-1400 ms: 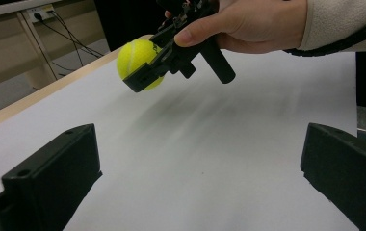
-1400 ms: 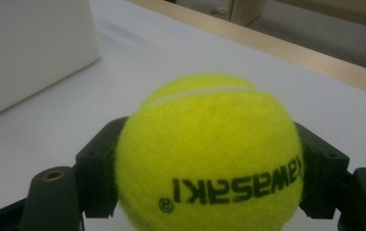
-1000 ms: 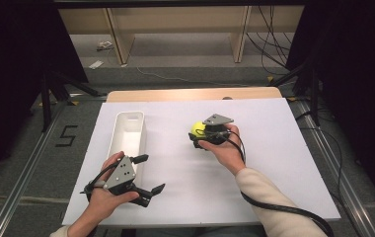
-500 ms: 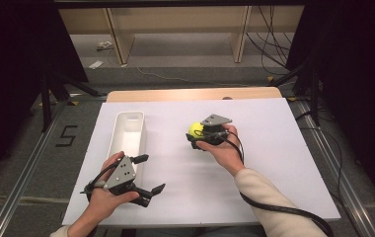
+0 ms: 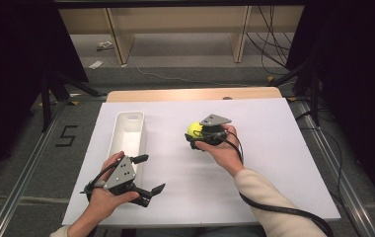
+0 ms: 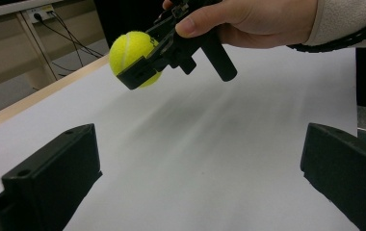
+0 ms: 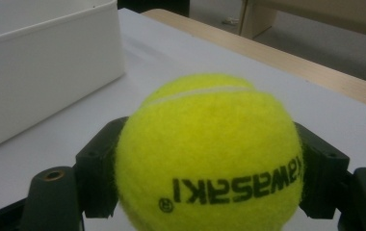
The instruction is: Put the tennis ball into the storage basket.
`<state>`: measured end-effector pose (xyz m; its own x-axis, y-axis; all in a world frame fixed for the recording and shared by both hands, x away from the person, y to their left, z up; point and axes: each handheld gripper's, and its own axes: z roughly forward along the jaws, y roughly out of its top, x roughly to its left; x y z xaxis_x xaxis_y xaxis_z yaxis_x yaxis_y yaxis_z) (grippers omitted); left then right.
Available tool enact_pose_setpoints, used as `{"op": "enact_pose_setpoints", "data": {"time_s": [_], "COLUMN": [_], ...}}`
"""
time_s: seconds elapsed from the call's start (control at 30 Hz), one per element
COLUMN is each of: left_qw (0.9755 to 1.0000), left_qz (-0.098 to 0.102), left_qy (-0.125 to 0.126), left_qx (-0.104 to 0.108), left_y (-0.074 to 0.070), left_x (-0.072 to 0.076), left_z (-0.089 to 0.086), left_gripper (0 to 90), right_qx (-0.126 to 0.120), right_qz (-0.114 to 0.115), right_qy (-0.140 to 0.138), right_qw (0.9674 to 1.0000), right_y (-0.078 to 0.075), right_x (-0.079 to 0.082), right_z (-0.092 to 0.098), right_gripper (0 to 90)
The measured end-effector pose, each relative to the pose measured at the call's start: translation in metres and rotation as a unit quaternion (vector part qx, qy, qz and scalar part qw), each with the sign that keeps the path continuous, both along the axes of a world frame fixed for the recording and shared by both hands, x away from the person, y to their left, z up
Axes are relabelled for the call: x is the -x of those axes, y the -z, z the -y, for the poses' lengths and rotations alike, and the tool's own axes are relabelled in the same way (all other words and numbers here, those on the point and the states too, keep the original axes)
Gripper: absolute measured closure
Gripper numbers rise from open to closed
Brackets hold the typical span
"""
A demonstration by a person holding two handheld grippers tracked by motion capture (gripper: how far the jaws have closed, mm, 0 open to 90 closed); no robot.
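Right gripper (image 5: 195,137) is clamping the tennis ball (image 5: 194,129) off the table (image 5: 284,168), likely heading for the white bin (image 5: 128,129) beside it | left gripper (image 5: 146,173) is waiting near the bin, jaws spread wide, holding nothing.

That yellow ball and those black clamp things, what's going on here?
A person at a white table holds a gripper in each hand. The right gripper has a yellow tennis ball clamped between its fingers, lifted just above the table. A long white bin stands to its left. The left gripper waits open near the bin, holding nothing.
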<state>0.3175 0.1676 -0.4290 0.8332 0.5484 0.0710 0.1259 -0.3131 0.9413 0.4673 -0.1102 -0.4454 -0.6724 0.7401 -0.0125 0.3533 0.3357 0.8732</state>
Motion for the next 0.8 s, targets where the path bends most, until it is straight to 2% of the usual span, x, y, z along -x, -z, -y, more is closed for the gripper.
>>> {"op": "enact_pose_setpoints", "data": {"time_s": [0.8], "left_qw": [1.0], "left_qz": [0.0], "left_qy": [0.001], "left_qx": [0.001], "left_y": [-0.0001], "left_x": [0.0], "left_z": [0.0001], "left_gripper": [0.0], "right_qx": [-0.006], "right_qz": [0.002], "right_qy": [-0.004], "right_qw": [1.0], "right_y": [-0.003], "right_x": [0.0022], "right_z": [-0.0023], "right_gripper": [26.3]}}
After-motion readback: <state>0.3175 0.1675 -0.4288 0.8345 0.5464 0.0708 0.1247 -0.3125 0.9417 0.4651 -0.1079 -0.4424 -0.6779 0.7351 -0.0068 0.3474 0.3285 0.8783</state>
